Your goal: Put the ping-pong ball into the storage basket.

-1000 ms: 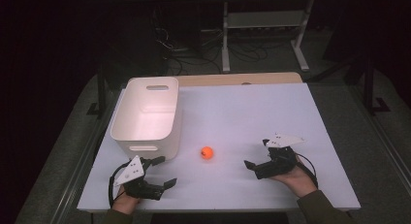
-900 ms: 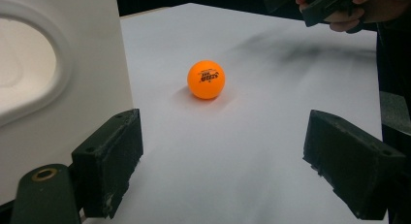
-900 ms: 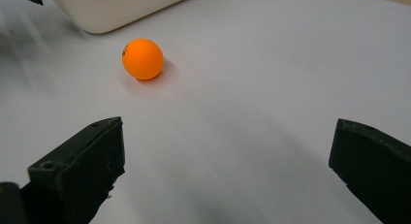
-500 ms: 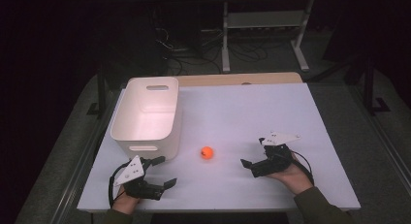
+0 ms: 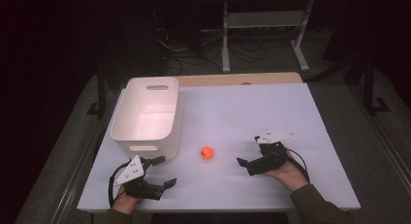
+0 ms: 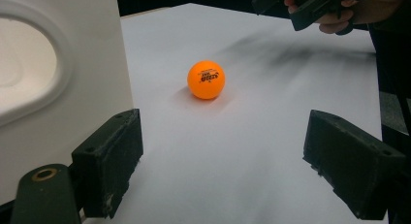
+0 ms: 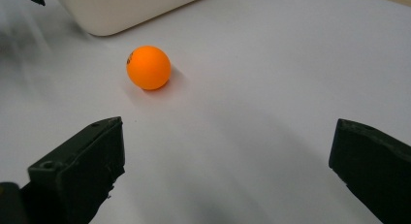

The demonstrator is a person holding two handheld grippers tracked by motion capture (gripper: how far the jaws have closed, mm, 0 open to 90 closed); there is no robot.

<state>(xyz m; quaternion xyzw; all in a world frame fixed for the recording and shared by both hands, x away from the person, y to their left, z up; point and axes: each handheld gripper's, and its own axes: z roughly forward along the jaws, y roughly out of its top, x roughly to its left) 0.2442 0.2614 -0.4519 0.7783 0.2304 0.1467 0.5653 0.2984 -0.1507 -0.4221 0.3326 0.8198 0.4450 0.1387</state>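
An orange ball [image 5: 207,152] lies on the white table [image 5: 242,107], just right of the near corner of a white bin [image 5: 148,112]. My left gripper [image 5: 165,171] rests open near the front left edge, pointing right toward the ball, with nothing between its jaws. In the left gripper view the ball [image 6: 206,79] lies ahead of the open left gripper [image 6: 225,151], with the bin wall [image 6: 58,64] on the left. My right gripper [image 5: 248,150] is open, a short way right of the ball. The right gripper view has the ball [image 7: 148,67] ahead and left of the open right gripper [image 7: 230,141].
The bin's inside is bare white. A wooden strip [image 5: 242,79] runs along the table's far edge. Behind the table stand a metal rack [image 5: 264,30] and floor cables [image 5: 194,54]. The other hand's gripper [image 6: 310,6] shows at the top right of the left gripper view.
My right gripper has edged left toward the ball. The left gripper, ball and bin have not moved.
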